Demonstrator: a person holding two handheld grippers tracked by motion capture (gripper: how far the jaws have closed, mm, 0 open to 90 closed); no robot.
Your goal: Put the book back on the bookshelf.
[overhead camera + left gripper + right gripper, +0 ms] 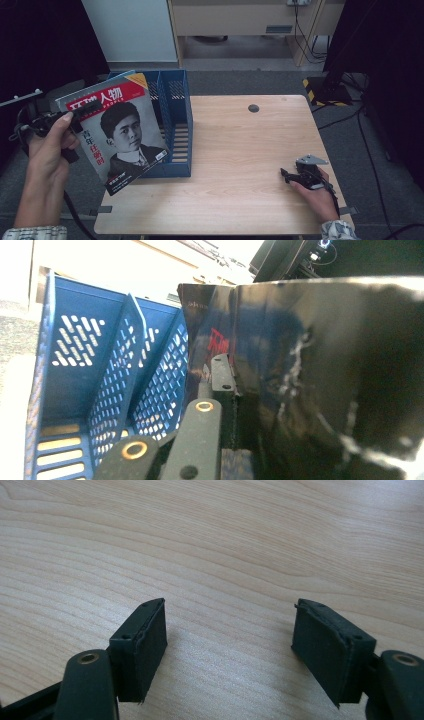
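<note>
In the high view, a blue perforated plastic file rack with upright dividers (175,125) stands at the left edge of the light wooden table (240,170), and I can see nothing inside its visible compartments. A glossy magazine with a red title band and a black-and-white portrait on the cover (117,130) is held tilted in front of the left part of the rack, and it hides that part. The left gripper (82,112) is closed on the upper left edge of the magazine, and the person's left hand (50,140) is around its handle, off the left side of the table. The right gripper (289,176) rests low on the table near the right edge, in the right hand (317,192), well apart from the rack. A small dark round hole (253,108) is in the table top near the far edge. In the left gripper view, the rack (100,385) shows two empty compartments with slotted walls, and the dark shiny magazine (310,365) stands just beside it on the right, pressed against one black jaw. In the right gripper view, the jaws stand wide apart just above the bare table (210,545), with nothing between the pads (150,645).
</note>
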